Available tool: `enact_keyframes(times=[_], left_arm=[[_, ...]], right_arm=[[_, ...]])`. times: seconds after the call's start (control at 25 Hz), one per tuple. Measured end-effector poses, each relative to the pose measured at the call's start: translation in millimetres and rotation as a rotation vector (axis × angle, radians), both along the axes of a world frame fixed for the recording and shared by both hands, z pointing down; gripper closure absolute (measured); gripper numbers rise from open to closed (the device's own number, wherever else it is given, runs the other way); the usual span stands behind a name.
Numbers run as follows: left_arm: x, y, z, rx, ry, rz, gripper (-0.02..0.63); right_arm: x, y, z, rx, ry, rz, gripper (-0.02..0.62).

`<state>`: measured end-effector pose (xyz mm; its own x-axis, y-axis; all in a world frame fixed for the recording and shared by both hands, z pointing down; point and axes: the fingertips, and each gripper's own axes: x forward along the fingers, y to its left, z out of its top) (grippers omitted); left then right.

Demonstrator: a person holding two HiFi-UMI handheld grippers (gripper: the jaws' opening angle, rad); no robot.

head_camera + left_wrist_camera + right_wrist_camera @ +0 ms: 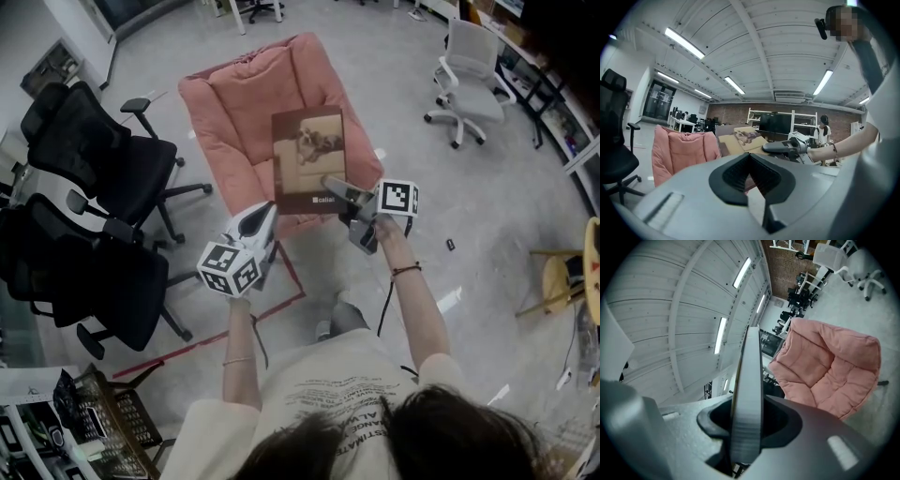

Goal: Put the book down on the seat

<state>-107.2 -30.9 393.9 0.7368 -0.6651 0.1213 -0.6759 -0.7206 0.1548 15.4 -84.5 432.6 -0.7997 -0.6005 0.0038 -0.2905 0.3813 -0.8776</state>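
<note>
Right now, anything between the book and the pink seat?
Nothing shows: in the right gripper view the book, clamped in the right tongs, has only open air before the bare pink seat.

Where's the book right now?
In the head view, the book is in the middle, held up over the pink seat. The right tongs pinch its lower right edge.

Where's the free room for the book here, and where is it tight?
The pink chair's seat is bare, bordered by its padded back and sides. The book, clamped in the right gripper, hangs over it. Crowded: two black office chairs at the head view's left.
</note>
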Motion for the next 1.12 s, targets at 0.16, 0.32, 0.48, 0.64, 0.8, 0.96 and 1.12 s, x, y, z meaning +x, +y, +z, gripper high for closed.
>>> enact_keyframes(times=[0.16, 0.32, 0.48, 0.64, 0.8, 0.96, 1.12], left_arm=[[2, -21, 6, -0.009, 0.005, -0.021, 0.618], [2, -52, 10, -0.020, 0.009, -0.051, 0.618], [4, -88, 17, -0.041, 0.012, -0.082, 0.618], [9, -119, 23, -0.065, 0.020, -0.123, 0.618], [10, -146, 29, -0.087, 0.022, -0.159, 0.618], [12, -166, 36, -0.109, 0.019, -0.185, 0.618], [15, -188, 40, -0.125, 0.015, -0.219, 0.618]], right_arm=[[4, -23, 8, -0.008, 0.028, -0.011, 0.449], [3, -54, 15, -0.015, 0.021, -0.050, 0.449], [6, -88, 29, -0.059, 0.042, -0.088, 0.449], [7, -120, 32, -0.077, 0.021, -0.138, 0.449], [10, -151, 41, -0.102, 0.038, -0.163, 0.449], [8, -172, 50, -0.119, 0.026, -0.209, 0.449], [8, -196, 57, -0.141, 0.023, -0.247, 0.449]])
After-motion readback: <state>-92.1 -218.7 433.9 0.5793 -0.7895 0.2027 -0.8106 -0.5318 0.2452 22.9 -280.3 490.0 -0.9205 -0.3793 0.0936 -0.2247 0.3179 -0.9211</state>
